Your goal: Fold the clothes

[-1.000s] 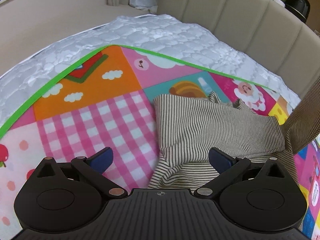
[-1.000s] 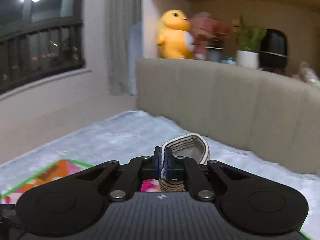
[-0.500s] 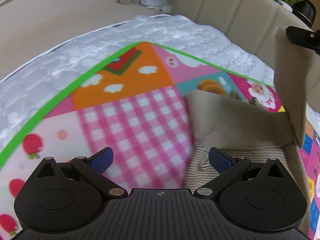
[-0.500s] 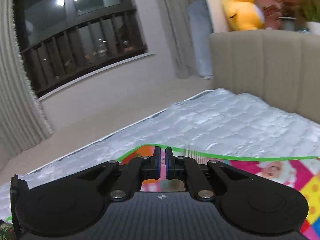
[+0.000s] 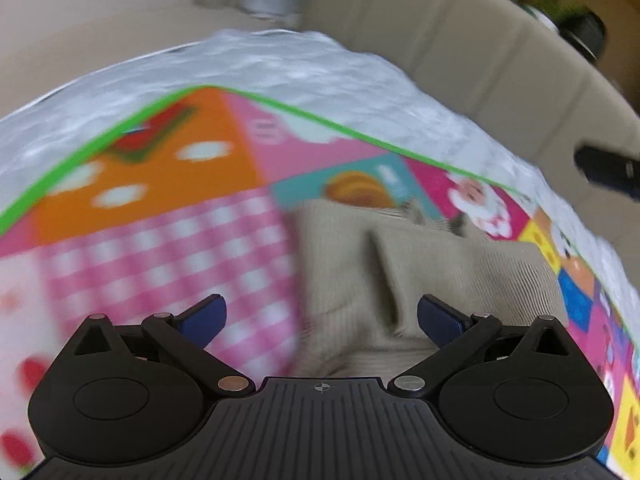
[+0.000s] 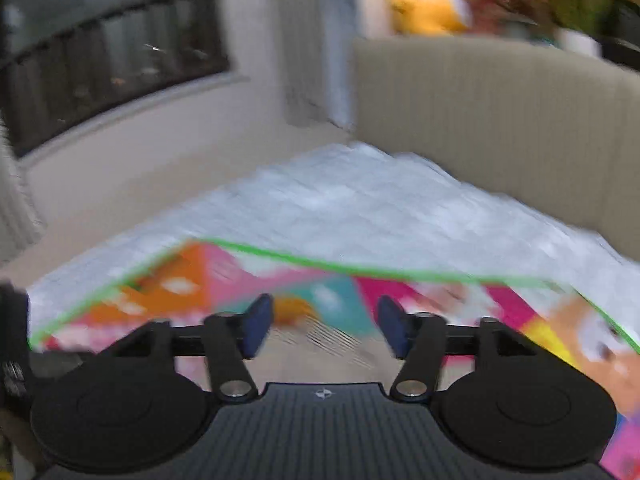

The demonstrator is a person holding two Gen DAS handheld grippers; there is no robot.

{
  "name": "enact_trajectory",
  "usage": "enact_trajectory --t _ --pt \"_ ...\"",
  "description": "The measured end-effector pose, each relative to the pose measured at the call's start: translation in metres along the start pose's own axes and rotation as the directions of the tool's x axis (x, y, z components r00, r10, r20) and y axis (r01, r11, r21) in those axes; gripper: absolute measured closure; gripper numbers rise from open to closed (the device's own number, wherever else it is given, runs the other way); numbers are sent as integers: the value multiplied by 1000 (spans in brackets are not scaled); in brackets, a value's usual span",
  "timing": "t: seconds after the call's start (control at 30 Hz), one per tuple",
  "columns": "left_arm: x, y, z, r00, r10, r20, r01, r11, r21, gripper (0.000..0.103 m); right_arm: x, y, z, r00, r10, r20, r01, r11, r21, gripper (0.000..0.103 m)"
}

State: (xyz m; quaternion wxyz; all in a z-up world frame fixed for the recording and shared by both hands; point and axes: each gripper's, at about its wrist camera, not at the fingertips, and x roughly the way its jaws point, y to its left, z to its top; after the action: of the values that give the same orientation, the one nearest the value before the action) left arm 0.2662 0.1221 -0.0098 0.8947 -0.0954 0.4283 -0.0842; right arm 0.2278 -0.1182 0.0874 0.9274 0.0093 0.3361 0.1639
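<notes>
Bed: a white quilted mattress [image 5: 328, 68] fills the room's corner against a beige padded headboard [image 5: 472, 52] — both smeared by motion, so the quilting reads only as pale ripples.
Play mat: a bright patchwork mat [image 5: 152, 216] with a green border lies over the mattress; its pictures are too blurred to read well.
Shelf things: a yellow plush toy [image 6: 428, 4] and some plants above the headboard, hard to make out.
Garment: the striped beige garment [image 5: 404, 280] lies bunched on the mat, a raised fold down its middle; its near edge is hidden behind the left gripper's body.
Left gripper: the left gripper [image 5: 320, 316] hovers low over the garment's near left part, jaws spread wide, nothing between them.
Right gripper: the right gripper [image 6: 326, 330] is held higher, level over the mat, jaws parted and empty — in the left view it shows only as a dark tip [image 5: 608, 172], cut off at the right edge.
</notes>
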Motion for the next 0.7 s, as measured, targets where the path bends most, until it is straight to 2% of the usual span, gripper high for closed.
enact_trajectory --t 0.13,0.23,0.27,0.37,0.4,0.43,0.5,0.57,0.6,0.7 --pt "36 -26 5 997 81 11 -81 992 96 0 18 -52 -44 991 -54 -120 69 990 126 39" --pt "52 -29 5 994 105 -14 -103 991 89 0 31 -91 -77 974 -84 -212 130 968 212 39" --pt "56 -26 5 994 103 -25 -101 992 74 0 35 -99 -86 969 -76 -234 134 961 244 39" --pt "63 -17 4 995 83 -61 -82 997 12 0 49 -107 -101 967 16 -256 74 939 335 39" --pt "63 -13 5 995 67 -74 -68 998 -15 0 54 -104 -101 966 42 -256 48 941 336 45" --pt "62 -11 6 995 59 -79 -61 998 -31 2 58 -96 -99 964 56 -259 25 954 300 49" --pt "56 -5 8 995 59 -78 -63 997 -48 17 65 -73 -95 959 67 -276 -17 984 180 51" --pt "48 3 10 996 46 -76 -52 995 -83 42 72 -50 -93 957 71 -280 -55 997 62 55" --pt "44 9 10 997 28 -74 -37 993 -113 44 75 -41 -91 957 88 -275 -79 996 44 56" --pt "28 32 6 997 39 -67 -51 981 -189 46 82 -18 -86 957 125 -263 -130 992 -2 58"
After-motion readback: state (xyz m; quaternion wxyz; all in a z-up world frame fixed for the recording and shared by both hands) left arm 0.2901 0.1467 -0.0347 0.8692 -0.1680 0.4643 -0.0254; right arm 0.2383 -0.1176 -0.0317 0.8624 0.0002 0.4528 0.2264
